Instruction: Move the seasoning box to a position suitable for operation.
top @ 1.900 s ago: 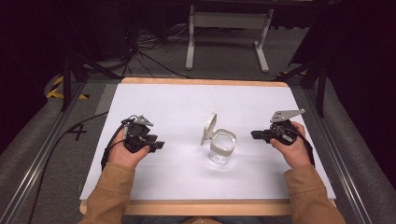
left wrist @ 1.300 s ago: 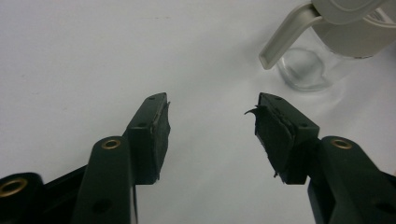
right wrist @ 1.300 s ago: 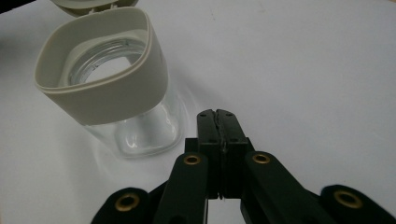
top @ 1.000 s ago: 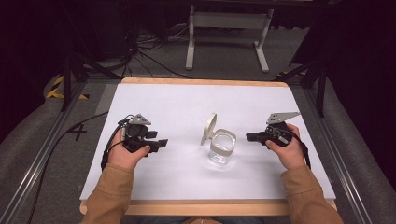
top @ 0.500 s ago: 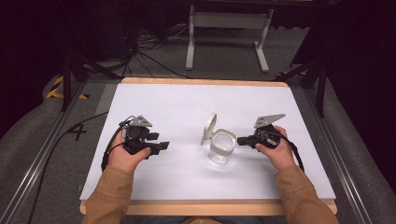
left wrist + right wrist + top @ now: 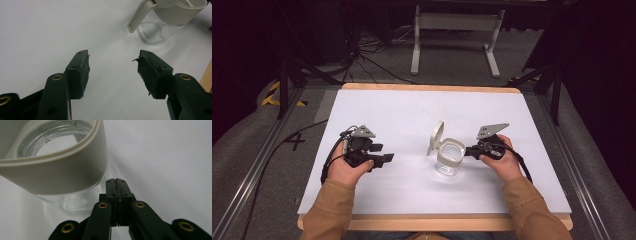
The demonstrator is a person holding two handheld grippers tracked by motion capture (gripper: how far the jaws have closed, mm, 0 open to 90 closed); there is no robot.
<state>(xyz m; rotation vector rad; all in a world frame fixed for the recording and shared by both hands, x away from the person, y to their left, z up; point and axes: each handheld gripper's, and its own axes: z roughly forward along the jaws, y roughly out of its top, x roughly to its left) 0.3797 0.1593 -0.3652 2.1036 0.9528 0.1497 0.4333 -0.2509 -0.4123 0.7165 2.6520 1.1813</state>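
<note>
One clear glass jar (image 6: 449, 158) wears a smooth cream collar (image 6: 53, 172).

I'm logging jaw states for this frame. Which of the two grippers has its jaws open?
The left gripper: its two black jaws stand well apart over bare table. The right gripper has its jaws pressed together, empty, beside the glass jar.

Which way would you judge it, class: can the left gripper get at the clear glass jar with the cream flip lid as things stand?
Probably yes. The left gripper has its jaws open and aimed toward the clear glass jar with the cream flip lid, with bare white table between them. The shut right gripper sits at the jar's far side.
</note>
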